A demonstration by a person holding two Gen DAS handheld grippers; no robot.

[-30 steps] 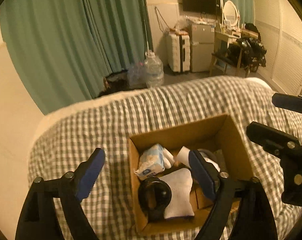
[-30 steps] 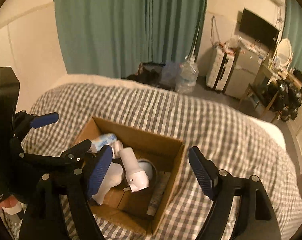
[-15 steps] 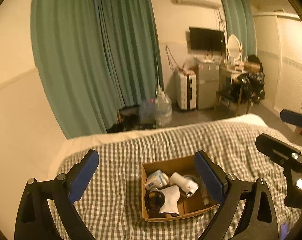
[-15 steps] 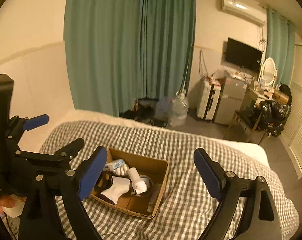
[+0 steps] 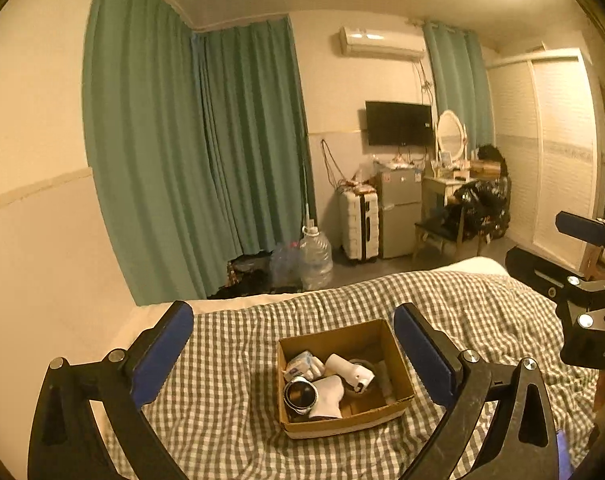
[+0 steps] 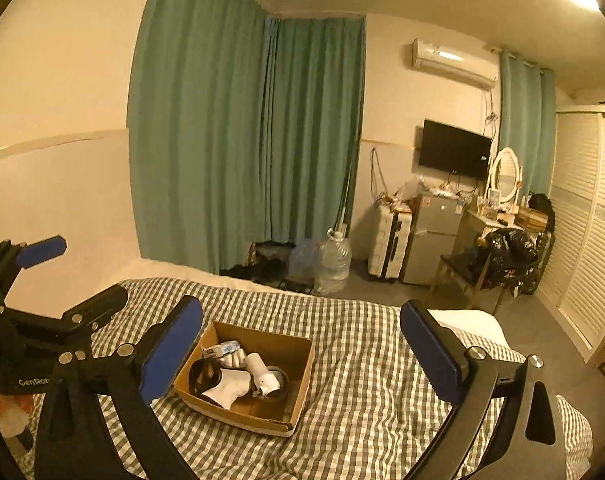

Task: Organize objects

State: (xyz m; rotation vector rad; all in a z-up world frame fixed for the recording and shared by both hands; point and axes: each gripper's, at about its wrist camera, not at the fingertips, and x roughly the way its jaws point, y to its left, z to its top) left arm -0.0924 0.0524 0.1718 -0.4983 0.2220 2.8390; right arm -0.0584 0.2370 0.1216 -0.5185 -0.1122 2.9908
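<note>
An open cardboard box [image 5: 398, 364] sits on the checked bed cover [image 5: 230, 380]; it also shows in the right wrist view [image 6: 302, 380]. Inside lie a white hair dryer [image 5: 326, 396], a white cylinder [image 5: 348, 368], a black round item [image 5: 300, 394] and a small tissue pack [image 5: 298, 362]. My left gripper [image 5: 292, 346] is open and empty, held well back and above the box. My right gripper [image 6: 302, 342] is open and empty, also well back from the box. Each gripper shows at the edge of the other's view.
Green curtains [image 5: 190, 160] hang behind the bed. A large water bottle [image 5: 315, 258], a white suitcase [image 5: 360, 224], a small fridge [image 5: 398, 212], a dressing table with mirror [image 5: 450, 148] and a wall television [image 5: 398, 123] stand beyond. White louvred doors [image 6: 582, 240] are at right.
Both grippers have pulled up and back from the box, so it looks much smaller and the room and ceiling have come into view. Both stay open and empty.
</note>
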